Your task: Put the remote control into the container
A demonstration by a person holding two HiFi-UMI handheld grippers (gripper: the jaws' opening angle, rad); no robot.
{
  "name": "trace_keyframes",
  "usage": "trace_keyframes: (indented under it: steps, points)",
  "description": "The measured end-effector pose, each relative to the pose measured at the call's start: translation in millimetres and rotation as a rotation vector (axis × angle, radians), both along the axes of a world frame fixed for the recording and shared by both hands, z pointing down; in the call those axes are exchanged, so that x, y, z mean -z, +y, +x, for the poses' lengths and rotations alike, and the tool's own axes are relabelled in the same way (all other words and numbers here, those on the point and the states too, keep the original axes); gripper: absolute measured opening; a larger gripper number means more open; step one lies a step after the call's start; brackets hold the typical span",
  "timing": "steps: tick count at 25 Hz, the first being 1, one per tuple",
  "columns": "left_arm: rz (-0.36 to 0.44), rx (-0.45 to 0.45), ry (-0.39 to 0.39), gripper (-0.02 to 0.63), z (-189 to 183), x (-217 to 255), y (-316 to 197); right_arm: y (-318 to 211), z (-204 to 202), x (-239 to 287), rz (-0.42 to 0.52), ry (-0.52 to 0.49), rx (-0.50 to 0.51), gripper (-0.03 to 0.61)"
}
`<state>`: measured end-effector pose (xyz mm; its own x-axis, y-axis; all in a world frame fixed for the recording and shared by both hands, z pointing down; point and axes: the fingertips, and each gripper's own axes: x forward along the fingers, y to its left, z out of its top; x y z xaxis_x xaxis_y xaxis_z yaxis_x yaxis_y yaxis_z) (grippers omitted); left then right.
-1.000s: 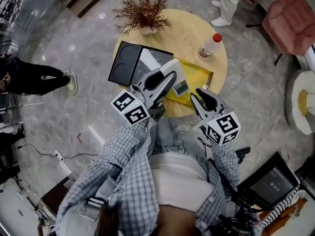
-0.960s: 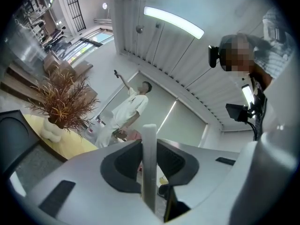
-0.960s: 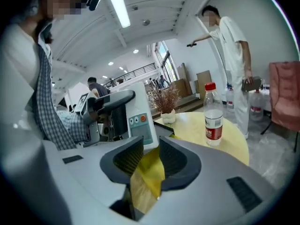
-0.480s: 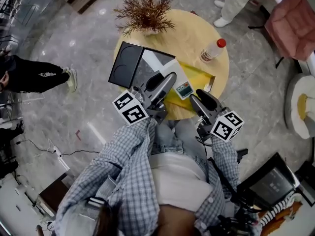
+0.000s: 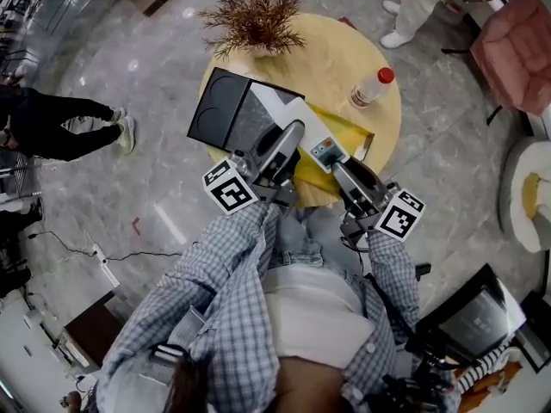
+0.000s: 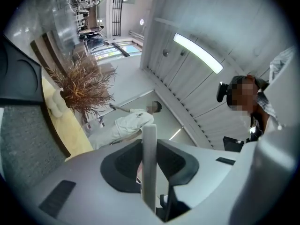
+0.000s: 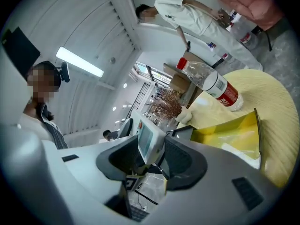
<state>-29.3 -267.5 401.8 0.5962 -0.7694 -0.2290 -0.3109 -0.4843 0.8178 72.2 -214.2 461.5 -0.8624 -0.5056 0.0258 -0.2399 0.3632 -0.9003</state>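
A white remote control (image 5: 303,126) with a small screen hangs over the near edge of the round table. My left gripper (image 5: 287,140) is shut on its middle; in the left gripper view the remote (image 6: 149,139) stands edge-on between the jaws. My right gripper (image 5: 341,169) has just been opening its jaws. The remote's screen end (image 7: 150,143) sits between them with the pads not pressing on it. Just beyond the remote, the yellow open container (image 5: 357,132) lies on the table, and its wall (image 7: 229,130) shows to the right of the right jaws.
A black tray (image 5: 215,106) with a grey inside lies left of the remote. A plastic bottle (image 5: 368,89) with a red cap lies behind the yellow container. A dried plant (image 5: 254,15) stands at the table's (image 5: 327,50) far side. People stand around on the marble floor.
My right gripper has moved up and left to the remote's screen end. Both grippers have rolled, and the remote has turned with the left one.
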Motion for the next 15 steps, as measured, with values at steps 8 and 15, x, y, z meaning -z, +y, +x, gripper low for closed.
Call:
trace_keyframes:
  steps: [8, 15]
  points:
    - [-0.004, 0.033, 0.106, 0.095, -12.4, 2.1, 7.1, -1.9, -0.5, 10.8, -0.025, -0.142, 0.027, 0.098]
    - [0.011, 0.012, 0.192, 0.096, -19.5, 7.4, 12.4, -3.2, 1.5, 21.4, -0.038, -0.207, 0.002, 0.094]
